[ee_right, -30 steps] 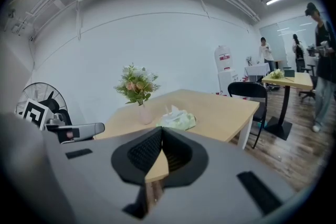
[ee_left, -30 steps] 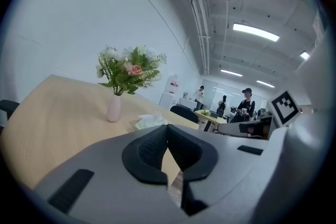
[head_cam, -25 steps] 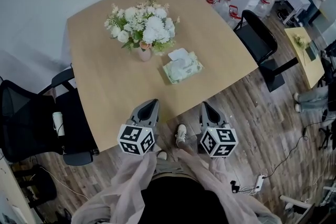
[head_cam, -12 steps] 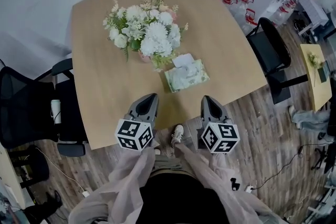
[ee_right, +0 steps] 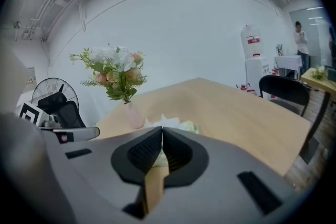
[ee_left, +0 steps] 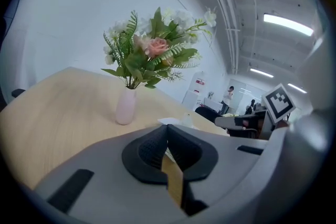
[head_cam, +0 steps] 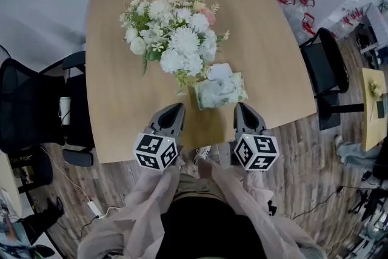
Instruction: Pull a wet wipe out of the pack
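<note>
We find the wet wipe pack (head_cam: 220,91) at the near edge of the table (head_cam: 276,51), its long axis along that edge, ahead between both grippers. The right gripper (head_cam: 241,107) sits nearer than the left gripper (head_cam: 175,107); both clenched, empty

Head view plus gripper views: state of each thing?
Left gripper: shut, empty.
Right gripper: shut, empty.
Pack: flat on table, white sheet poking from its top.
Vase: upright, holding flowers.
</note>
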The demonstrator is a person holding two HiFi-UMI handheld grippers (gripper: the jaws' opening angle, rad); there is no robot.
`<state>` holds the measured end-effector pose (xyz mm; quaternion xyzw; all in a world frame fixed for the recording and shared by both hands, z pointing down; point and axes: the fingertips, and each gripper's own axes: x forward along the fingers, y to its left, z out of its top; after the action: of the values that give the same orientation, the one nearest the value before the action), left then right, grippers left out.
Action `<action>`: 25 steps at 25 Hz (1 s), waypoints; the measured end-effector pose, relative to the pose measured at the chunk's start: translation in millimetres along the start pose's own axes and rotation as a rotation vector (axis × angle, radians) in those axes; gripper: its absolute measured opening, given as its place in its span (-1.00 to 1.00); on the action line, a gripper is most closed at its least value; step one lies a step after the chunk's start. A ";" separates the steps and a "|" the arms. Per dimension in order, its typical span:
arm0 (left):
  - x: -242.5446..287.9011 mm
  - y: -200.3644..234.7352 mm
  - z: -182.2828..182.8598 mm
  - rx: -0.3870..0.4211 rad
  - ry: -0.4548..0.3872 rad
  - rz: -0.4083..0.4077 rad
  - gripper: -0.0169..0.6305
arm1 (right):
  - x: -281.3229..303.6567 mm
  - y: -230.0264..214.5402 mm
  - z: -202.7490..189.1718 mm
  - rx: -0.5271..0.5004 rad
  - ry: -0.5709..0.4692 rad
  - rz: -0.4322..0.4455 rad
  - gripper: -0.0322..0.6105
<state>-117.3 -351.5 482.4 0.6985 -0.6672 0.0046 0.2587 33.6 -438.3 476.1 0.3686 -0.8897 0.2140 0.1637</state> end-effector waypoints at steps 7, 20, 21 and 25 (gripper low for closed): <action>9.8 11.7 -1.2 -0.030 0.002 0.078 -0.91 | 31.0 -3.8 6.0 -0.044 0.041 0.075 -0.80; 13.2 36.5 -11.2 -0.104 -0.002 0.211 -0.91 | 77.3 -5.2 4.6 -0.211 0.159 0.272 -0.28; 14.0 37.0 -12.2 -0.106 0.000 0.216 -0.91 | 79.5 -4.6 3.9 -0.214 0.165 0.281 -0.28; 16.4 37.7 -14.1 -0.113 0.005 0.234 -0.91 | 87.2 1.6 -2.1 -0.246 0.194 0.316 -0.28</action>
<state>-145.9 -360.7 513.8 0.6003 -0.7426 -0.0009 0.2971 -26.1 -487.3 516.6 0.1795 -0.9359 0.1613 0.2566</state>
